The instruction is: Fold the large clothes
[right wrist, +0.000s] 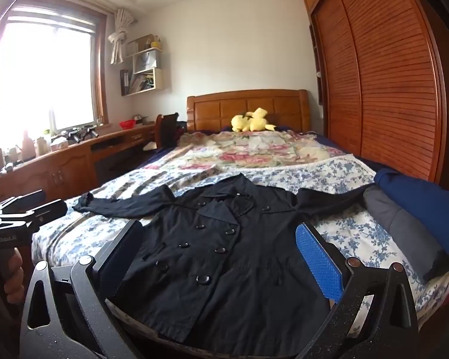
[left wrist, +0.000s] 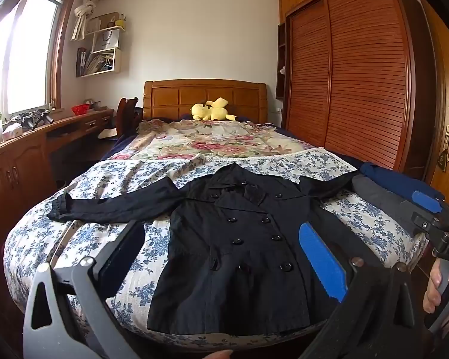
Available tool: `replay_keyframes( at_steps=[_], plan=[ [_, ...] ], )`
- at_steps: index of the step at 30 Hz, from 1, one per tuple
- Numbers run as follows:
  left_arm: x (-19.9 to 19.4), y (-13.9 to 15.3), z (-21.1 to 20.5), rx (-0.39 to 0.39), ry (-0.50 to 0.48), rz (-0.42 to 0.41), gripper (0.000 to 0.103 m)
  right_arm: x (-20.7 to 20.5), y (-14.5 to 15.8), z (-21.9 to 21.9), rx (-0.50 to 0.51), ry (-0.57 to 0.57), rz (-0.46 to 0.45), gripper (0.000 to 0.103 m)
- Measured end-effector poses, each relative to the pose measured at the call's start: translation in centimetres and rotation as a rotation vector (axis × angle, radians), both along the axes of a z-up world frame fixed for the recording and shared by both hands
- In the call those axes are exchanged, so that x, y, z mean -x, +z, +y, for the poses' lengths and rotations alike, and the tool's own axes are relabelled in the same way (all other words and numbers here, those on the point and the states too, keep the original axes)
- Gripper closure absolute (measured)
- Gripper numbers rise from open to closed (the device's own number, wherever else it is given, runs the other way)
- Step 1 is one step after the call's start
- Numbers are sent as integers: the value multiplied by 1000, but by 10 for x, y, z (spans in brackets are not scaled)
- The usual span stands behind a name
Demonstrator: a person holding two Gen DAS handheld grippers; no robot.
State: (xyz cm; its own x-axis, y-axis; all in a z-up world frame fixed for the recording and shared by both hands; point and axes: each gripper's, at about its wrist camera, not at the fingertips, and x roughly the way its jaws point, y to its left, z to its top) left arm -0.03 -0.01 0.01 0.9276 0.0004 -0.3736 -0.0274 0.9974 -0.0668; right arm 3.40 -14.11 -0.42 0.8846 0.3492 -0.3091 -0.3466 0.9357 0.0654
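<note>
1. I am holding my left gripper [left wrist: 221, 257] in the air above the bed's near edge, its jaws standing wide apart with nothing between them.
2. I am holding my right gripper [right wrist: 221, 257] beside it in the same way, jaws spread wide and gripping nothing.
3. The black coat [left wrist: 239, 245] is lying face up and buttoned at the foot of the bed [left wrist: 83, 185], its hem reaching the near edge and its sleeves stretching out toward the left and right edges.
4. A grey folded garment [right wrist: 404, 227] and a blue one [right wrist: 425, 203] are resting at the bed's right edge, just beside the coat's sleeve.
5. A floral quilt [left wrist: 212, 140] is covering the far half of the bed.
6. A yellow plush toy [left wrist: 212, 110] is sitting against the wooden headboard [left wrist: 164, 95] at the far edge.
</note>
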Motion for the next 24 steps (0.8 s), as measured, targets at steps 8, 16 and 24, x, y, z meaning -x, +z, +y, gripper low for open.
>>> replay_keyframes(
  at_steps=[8,16,24],
  plan=[
    [2,0,1,-1,1,6,0,0,-1,-1,0,-3,-4,0],
    [1,-1,1,-7,2,4,0,-1,-1,-1,1,-4,2,0],
    [6,3,-7,-16,5,-8,0,0,2,-1,-1,-3,4,0]
  ],
)
